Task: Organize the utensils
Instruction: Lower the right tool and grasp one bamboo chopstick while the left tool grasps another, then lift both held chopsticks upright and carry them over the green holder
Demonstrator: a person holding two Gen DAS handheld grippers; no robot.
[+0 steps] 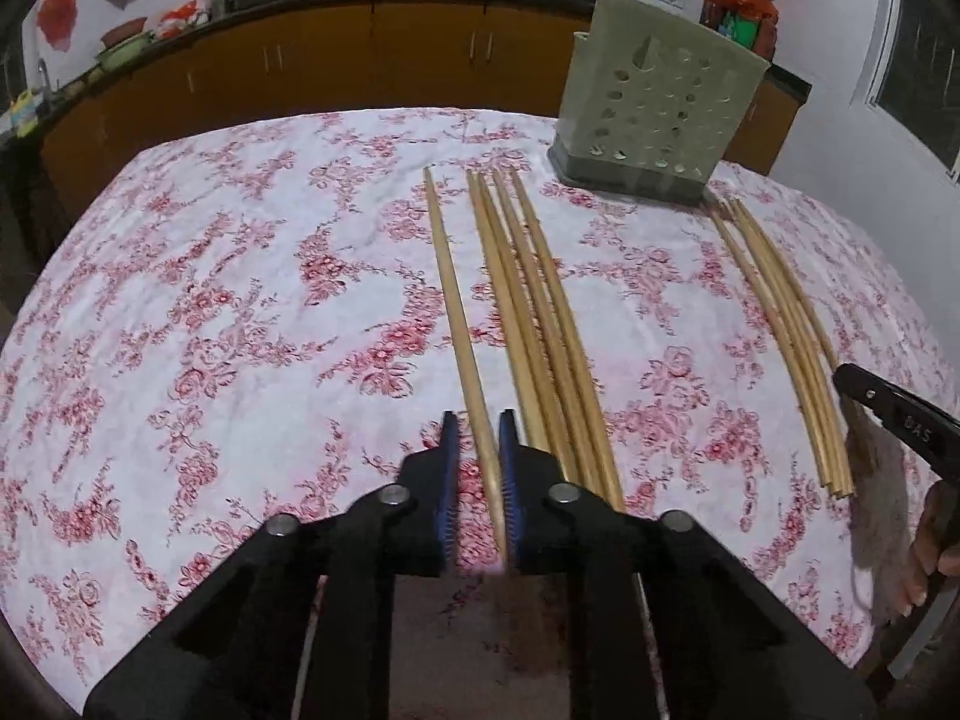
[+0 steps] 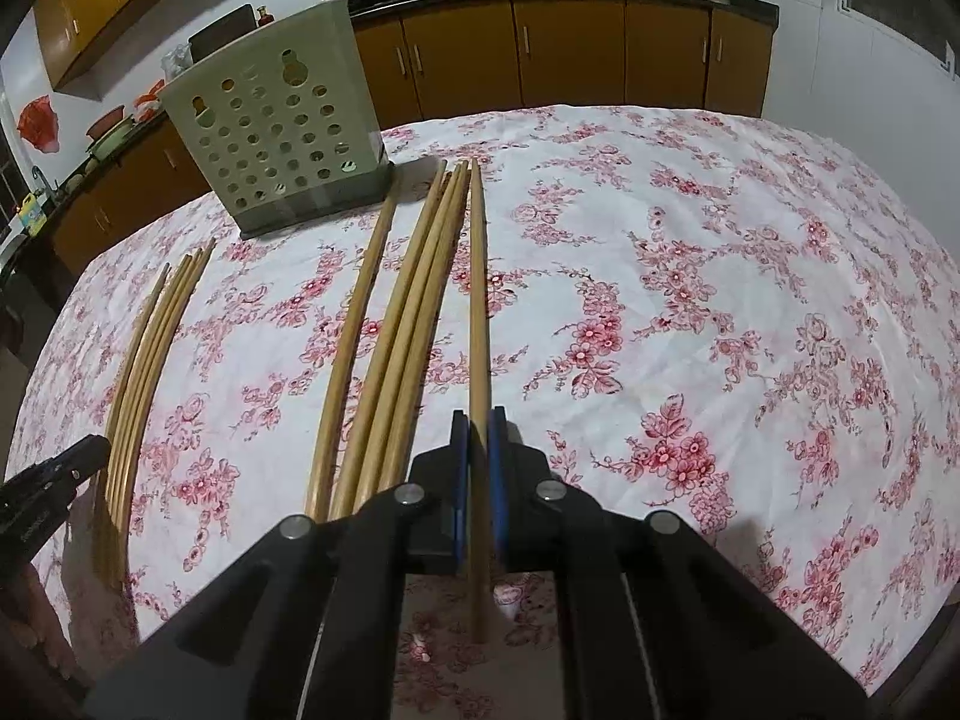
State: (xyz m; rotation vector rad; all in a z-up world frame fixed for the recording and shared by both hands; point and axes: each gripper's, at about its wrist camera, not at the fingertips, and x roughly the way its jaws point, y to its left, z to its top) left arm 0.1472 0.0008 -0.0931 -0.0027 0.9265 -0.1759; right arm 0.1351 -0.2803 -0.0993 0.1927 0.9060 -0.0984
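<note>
Orange kitchen cabinets, white walls

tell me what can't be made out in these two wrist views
- Inside of the perforated utensil holder: its walls hide any contents, both views.
- Near end of the left gripper's chopstick: blurred, hidden between the fingers.
- Right gripper: left view's edge cuts it off.
- Countertop items: too small.

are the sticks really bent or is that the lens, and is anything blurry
Left wrist view: the sticks bow outward, fisheye distortion; the table edge curves too; the left gripper base is soft. Right wrist view: same bowing on the sticks; the corners go dark.
</note>
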